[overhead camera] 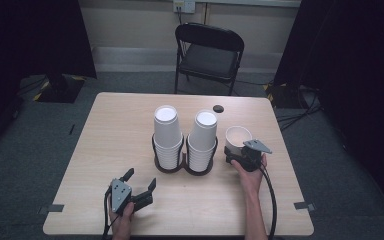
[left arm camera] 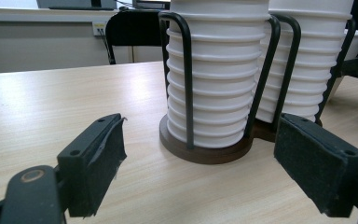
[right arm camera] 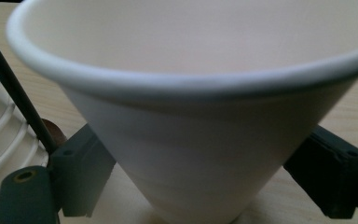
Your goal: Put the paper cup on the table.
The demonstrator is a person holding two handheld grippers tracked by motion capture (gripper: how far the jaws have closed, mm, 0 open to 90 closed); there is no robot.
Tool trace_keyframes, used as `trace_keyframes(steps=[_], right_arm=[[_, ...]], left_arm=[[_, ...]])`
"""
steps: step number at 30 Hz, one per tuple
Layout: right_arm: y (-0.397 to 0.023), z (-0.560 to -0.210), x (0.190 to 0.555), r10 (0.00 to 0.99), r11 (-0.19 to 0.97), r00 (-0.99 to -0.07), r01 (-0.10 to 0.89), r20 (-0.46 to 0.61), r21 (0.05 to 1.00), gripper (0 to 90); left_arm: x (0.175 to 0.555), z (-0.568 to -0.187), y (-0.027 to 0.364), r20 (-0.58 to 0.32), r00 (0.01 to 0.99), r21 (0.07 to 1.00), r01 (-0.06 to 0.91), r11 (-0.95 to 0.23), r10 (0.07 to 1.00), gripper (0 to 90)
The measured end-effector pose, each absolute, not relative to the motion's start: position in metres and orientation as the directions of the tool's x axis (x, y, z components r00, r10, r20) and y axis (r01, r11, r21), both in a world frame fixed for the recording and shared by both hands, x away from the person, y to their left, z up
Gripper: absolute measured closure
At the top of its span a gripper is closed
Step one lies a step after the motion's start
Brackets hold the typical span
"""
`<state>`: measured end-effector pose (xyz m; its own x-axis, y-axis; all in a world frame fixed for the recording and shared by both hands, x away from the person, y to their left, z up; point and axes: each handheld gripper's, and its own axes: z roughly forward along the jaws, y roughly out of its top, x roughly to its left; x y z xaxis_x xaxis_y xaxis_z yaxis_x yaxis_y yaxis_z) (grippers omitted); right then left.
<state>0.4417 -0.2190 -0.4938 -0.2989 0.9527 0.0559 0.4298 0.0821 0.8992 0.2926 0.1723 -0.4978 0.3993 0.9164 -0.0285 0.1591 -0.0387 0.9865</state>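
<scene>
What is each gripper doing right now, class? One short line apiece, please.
Left gripper: open, fingers spread, holding nothing.
Right gripper: fingers on either side of a single upright white cup, apparently shut on it.

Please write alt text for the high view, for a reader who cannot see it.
A person's right gripper clasps an upright white paper cup beside two stacks of upturned white cups in a black wire holder on a pale wooden table. The left gripper rests open nearer the person.
</scene>
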Motion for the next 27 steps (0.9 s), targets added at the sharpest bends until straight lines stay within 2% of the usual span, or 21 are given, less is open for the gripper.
trace_keyframes(steps=[12, 27], right_arm=[[-0.224, -0.493, 0.422, 0.957, 0.072, -0.283, 0.440, 0.062, 0.895, 13.4], [-0.222, -0.482, 0.379, 0.956, 0.035, -0.284, 0.341, 0.067, 0.940, 13.7]], left_arm=[[0.293, -0.498, 0.171, -0.034, 0.401, 0.986, 0.165, -0.035, 0.915, 16.1], [0.296, -0.497, 0.171, -0.040, 0.385, 0.981, 0.188, -0.036, 0.922, 16.1]])
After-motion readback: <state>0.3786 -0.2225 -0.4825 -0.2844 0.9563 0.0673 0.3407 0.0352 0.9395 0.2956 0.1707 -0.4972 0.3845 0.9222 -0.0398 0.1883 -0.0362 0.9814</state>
